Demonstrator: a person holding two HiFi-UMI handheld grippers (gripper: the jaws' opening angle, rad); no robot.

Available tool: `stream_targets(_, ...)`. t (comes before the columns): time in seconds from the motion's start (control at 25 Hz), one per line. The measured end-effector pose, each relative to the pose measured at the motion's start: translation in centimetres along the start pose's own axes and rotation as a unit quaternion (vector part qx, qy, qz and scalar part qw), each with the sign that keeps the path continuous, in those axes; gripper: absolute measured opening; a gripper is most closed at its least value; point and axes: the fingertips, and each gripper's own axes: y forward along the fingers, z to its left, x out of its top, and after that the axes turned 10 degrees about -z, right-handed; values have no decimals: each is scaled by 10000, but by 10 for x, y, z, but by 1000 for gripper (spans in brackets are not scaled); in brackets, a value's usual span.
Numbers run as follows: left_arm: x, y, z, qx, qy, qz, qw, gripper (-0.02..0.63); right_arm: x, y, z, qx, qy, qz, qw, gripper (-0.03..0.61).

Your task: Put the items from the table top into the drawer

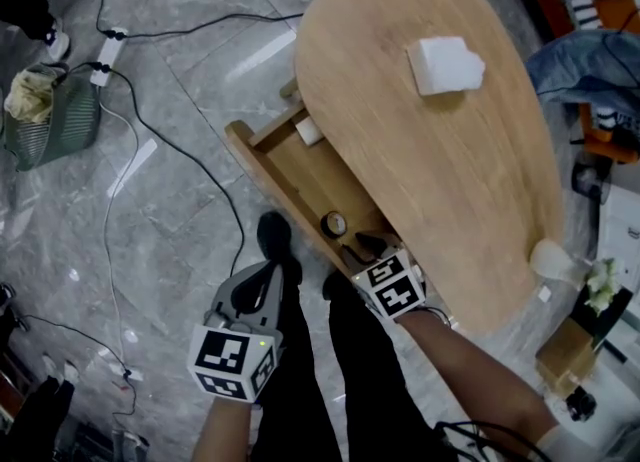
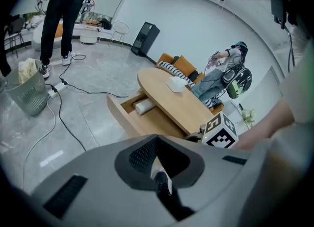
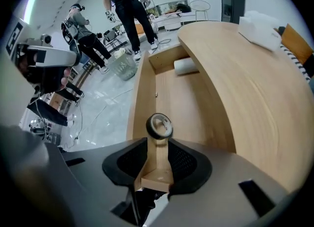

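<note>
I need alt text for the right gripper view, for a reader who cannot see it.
The right claw, jaws slightly apart and empty, points into an open wooden drawer, just behind a small round black item. A white roll lies at the drawer's far end; a white pack sits on the table.

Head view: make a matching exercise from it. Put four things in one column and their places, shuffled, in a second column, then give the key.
Things
1. white pack
2. white roll
3. dark ring
4. green basket

Places
A. on the floor
B. at the far end of the open drawer
C. on the table top
D. at the drawer's near end, just beyond the right tool

Pairs: 1-C, 2-B, 3-D, 4-A.
</note>
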Motion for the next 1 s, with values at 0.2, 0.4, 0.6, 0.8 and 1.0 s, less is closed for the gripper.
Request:
stream_targets(0.2,-1,1,-9,-7,56,29,10000,0,2,-14,10,267,75,-178,9995,136)
stream_targets(0.4,5,6,-24,-56,116,-20,9999,0,10,-31,8,385,156,-429,9982,80)
stream_targets(0.6,14,7,-35,-78,144,-76,9998,0,21,-49,3,487,226,-610,9967,60)
stream_targets(0.8,28,5,-44,-100,194,-112,9997,0,35,-67,4,650,177,-716,9952,52)
stream_targets(1.0,38,5,-50,-115,221,-95,9996,0,44,-77,6,795,148,-744,9939,51)
